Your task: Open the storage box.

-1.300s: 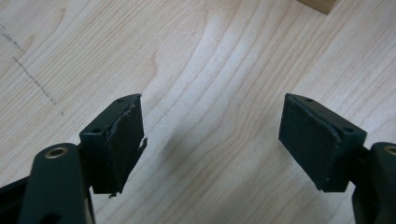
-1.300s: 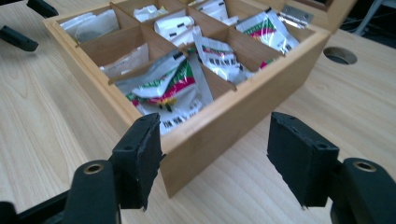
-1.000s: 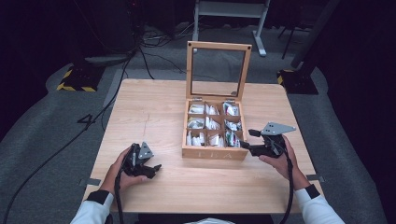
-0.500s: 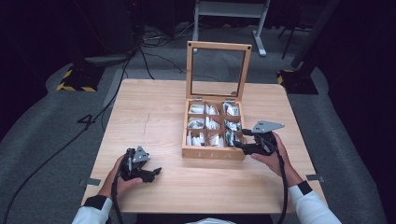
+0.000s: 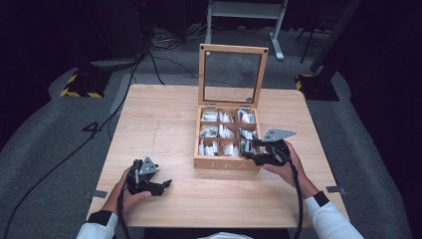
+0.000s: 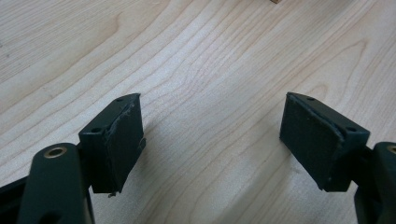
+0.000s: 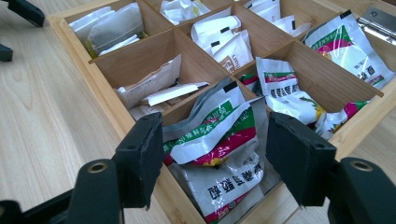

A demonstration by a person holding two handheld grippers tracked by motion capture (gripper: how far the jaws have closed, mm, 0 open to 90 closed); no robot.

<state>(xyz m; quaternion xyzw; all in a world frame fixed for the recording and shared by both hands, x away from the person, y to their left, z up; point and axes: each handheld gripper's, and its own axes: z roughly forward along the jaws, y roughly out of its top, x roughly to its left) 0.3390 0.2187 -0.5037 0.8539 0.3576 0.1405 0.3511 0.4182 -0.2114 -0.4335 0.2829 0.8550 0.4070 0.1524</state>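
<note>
A person seated at a light wooden table (image 5: 164, 124) holds a two-jaw gripper in each hand. Nearest the camera, the left gripper (image 5: 160, 186) lies low over bare tabletop near the front left edge, well apart from everything else; the left gripper view shows its jaws spread wide with nothing but wood grain between them.

Farther in, on the right, the right gripper (image 5: 250, 148) reaches into the front right corner of an open wooden compartment box (image 5: 226, 163). In the right gripper view its jaws stand released on either side of a crumpled white, green and pink sachet (image 7: 212, 135) standing in that near compartment, the left jaw near the packet's edge, the right one just clear of it; they are not closed on it. Further packets of the same print (image 7: 285, 93) fill the neighbouring compartment, while white and paper-coloured sachets (image 7: 219, 37) sit in the sections beyond.

Behind the compartments the box's glass-paned lid (image 5: 233, 74) stands upright on its hinges. Beyond the table's far edge, cables (image 5: 164, 45) trail across a grey floor, beside a stand base with yellow-black hazard striping (image 5: 79, 89).
</note>
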